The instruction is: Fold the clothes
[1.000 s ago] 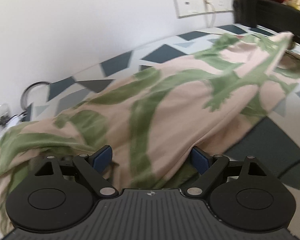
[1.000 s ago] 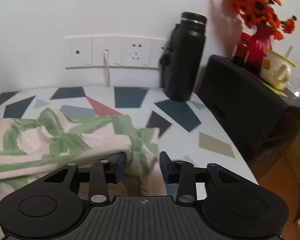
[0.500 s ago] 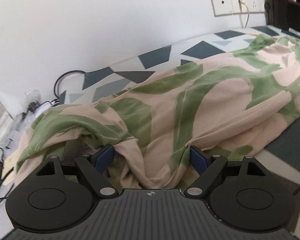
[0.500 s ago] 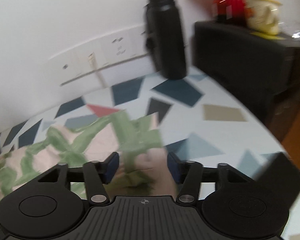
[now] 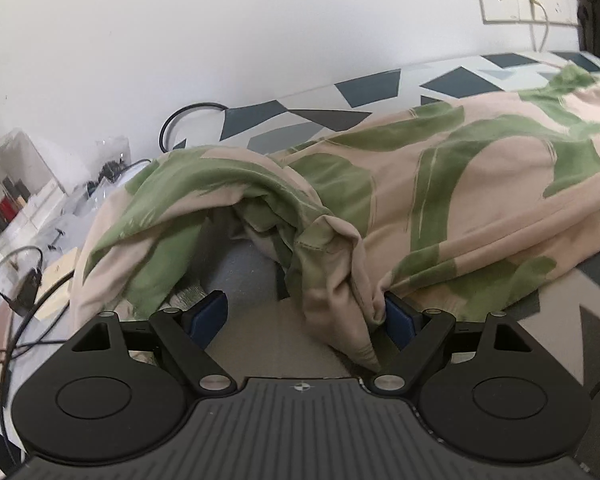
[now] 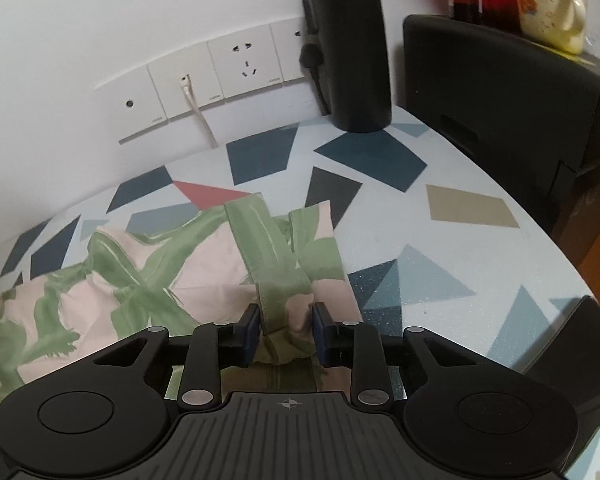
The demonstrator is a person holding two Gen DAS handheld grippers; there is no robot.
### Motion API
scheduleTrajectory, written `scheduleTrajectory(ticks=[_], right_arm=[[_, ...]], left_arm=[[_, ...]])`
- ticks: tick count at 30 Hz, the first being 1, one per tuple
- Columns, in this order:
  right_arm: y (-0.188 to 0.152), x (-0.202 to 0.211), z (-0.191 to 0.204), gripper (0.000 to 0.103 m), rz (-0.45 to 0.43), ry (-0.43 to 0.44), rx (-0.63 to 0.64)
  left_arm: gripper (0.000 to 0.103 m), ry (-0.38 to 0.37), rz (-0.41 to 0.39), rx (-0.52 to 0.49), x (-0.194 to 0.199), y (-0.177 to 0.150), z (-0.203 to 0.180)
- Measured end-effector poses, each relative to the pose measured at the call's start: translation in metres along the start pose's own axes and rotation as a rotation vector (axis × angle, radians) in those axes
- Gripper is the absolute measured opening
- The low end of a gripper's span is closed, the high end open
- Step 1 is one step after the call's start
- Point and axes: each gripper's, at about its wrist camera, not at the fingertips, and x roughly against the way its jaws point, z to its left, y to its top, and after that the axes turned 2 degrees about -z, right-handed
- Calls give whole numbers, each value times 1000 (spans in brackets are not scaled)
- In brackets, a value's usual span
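Nearest in the right wrist view, right gripper [image 6: 285, 334] with jaws just drawn in, clamped on a bunched green-and-pink fold of the garment [image 6: 148, 276] — fabric squeezed between both blue pads. In the left wrist view, left gripper [image 5: 304, 316] spread wide, jaws released; a crumpled edge of the same garment [image 5: 440, 200] hanging between them, touching the right-hand pad only, the left-hand pad bare and clear of cloth. Beyond the grippers, garment sprawled in a loose heap across the table [image 6: 420, 216] with its geometric-patterned top, one end raised into a hollow tent-like fold near the left gripper. Further back on the right side, black bottle [image 6: 350, 44] upright near the wall, beside a black case [image 6: 500, 92] carrying a yellow mug [image 6: 552, 8]. Along the wall, a row of white sockets [image 6: 220, 80] with a white cable plugged in — and at the far left edge, a clutter of cables [image 5: 24, 280] off the table end.
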Motion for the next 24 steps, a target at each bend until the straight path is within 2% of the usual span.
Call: scheduleTrajectory(ticks=[3, 5, 6, 8, 10, 15, 19, 21, 24], right_arm=[[-1, -6, 2, 33, 17, -2, 4], [-2, -10, 2, 34, 27, -2, -1], [-3, -12, 3, 33, 29, -3, 0], [-1, -8, 4, 23, 2, -7, 3], [1, -3, 6, 21, -27, -12, 6], [9, 32, 9, 20, -161, -17, 1], [1, 46, 5, 19, -191, -73, 5], [-3, 45, -4, 19, -172, -99, -40], [-9, 40, -16, 19, -115, -95, -117]], left_arm=[[84, 2, -15, -80, 5, -1, -7], [84, -6, -20, -119, 7, -3, -9], [84, -7, -18, -118, 7, -3, -8], [84, -9, -14, -116, 7, -4, -5], [86, 7, -7, -97, 6, -5, 1], [86, 51, -24, -86, 3, -5, 7], [87, 12, -27, -115, 4, -9, 1], [92, 18, -44, -127, 4, -11, 0], [92, 24, -40, -121, 1, -8, 3]])
